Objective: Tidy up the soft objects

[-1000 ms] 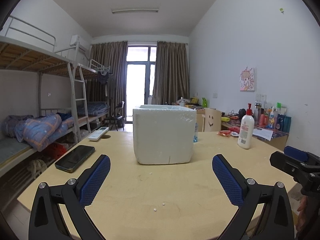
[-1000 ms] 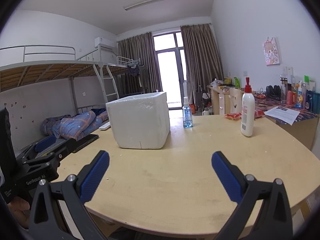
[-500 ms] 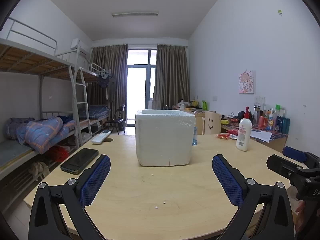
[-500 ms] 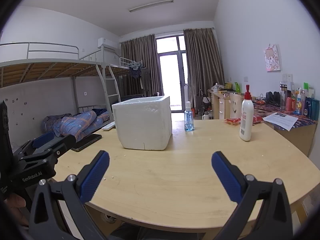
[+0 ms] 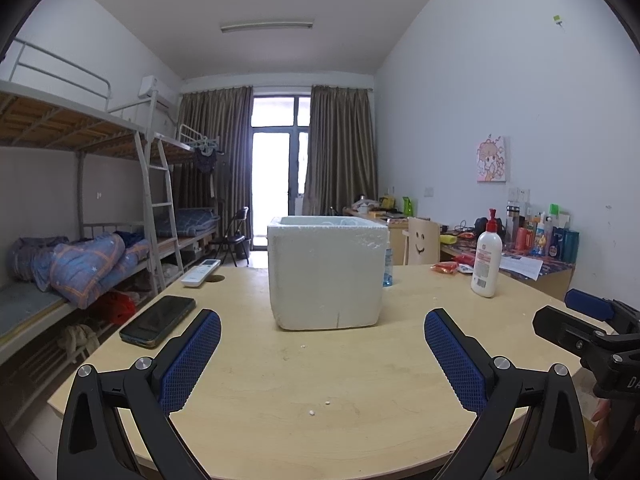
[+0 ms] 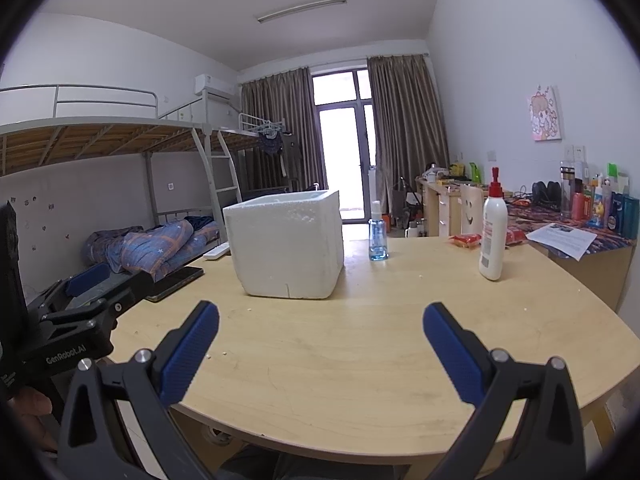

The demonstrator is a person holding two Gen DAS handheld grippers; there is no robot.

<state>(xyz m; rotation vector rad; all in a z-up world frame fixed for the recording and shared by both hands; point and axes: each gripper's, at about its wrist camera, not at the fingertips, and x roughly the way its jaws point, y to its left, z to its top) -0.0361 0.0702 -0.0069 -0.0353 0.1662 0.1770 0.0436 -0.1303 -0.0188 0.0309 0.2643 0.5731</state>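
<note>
A white foam box (image 5: 326, 272) stands open-topped in the middle of the round wooden table (image 5: 280, 392); it also shows in the right wrist view (image 6: 286, 246). Its inside is hidden. No soft objects are visible on the table. My left gripper (image 5: 322, 354) is open and empty, held near the table's front edge and facing the box. My right gripper (image 6: 320, 346) is open and empty, to the right of the left one, also back from the box.
A black phone (image 5: 158, 320) and a white remote (image 5: 200, 272) lie left of the box. A white lotion bottle (image 6: 493, 236), a small blue spray bottle (image 6: 377, 236) and red packets (image 6: 464, 240) stand to the right. Bunk beds are at left, a cluttered desk at right.
Both grippers have pulled back and risen a little from the table, so the box looks smaller and more table shows. Both stay open.
</note>
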